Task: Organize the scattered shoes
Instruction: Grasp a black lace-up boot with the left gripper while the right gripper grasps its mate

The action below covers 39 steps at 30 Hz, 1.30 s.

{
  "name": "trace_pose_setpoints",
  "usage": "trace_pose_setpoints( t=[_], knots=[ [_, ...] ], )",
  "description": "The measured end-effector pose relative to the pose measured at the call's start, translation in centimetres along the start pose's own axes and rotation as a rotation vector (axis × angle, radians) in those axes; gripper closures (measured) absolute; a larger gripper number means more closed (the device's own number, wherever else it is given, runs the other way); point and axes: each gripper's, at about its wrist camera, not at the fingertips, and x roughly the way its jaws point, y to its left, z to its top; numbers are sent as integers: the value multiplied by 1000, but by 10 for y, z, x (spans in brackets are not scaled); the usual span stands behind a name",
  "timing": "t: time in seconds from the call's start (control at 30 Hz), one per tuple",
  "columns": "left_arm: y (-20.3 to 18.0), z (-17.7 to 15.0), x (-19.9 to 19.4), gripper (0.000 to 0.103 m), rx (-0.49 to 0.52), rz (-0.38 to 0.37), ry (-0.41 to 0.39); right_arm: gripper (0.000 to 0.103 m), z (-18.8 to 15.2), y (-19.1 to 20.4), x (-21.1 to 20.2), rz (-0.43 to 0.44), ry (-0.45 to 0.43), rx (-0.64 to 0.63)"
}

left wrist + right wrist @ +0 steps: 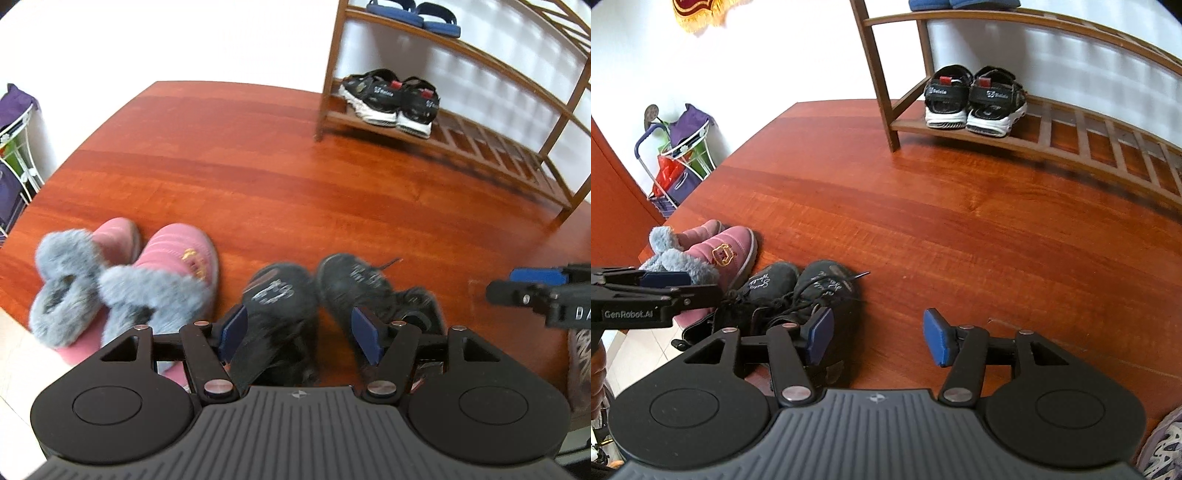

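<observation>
A: Going left to right, what is on the floor (923, 229)?

B: At lower left, the pink slippers (122, 284) with grey fur cuffs sit side by side. Just right of them, bottom centre, are the black boots (317, 295), toes pointing up the frame. The rack (461, 122) fills the upper right, with black sandals (391, 101) on its low shelf and blue slippers (413, 14) on the shelf above.

A: And the grippers?

B: The left gripper (303, 332) is spread wide around the left boot's cuff, gripping nothing. The right gripper (877, 338) gapes over bare floor, just right of the boots, also empty.

A: How would the boots handle?

B: Probably light and soft, with cuffs that give way when squeezed. I'd judge the heel rim or collar the firmest place to pinch. Loose laces could snag.

A: Room to move?

B: The floor between boots and rack is open. The low shelf is bare right of the sandals, though the shelf above limits height going in.
</observation>
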Motion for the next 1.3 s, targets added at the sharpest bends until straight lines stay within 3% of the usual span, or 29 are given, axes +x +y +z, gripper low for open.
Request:
trace_pose_setpoints(
  t=[0.23,0.3,0.47,0.97,1.3],
  knots=[
    [-2,6,27,40,35,-32,34,43,-8,19,13,4,22,2],
    [-2,8,35,47,45,-41,43,43,-10,24,15,2,29,-5],
    [-3,12,54,52,71,-64,68,43,-13,33,22,-18,37,3],
    [-20,29,120,53,192,-116,140,43,-24,46,45,-101,73,17],
    [-45,43,163,56,212,-134,89,44,-22,49,77,-146,93,44]
  ],
)
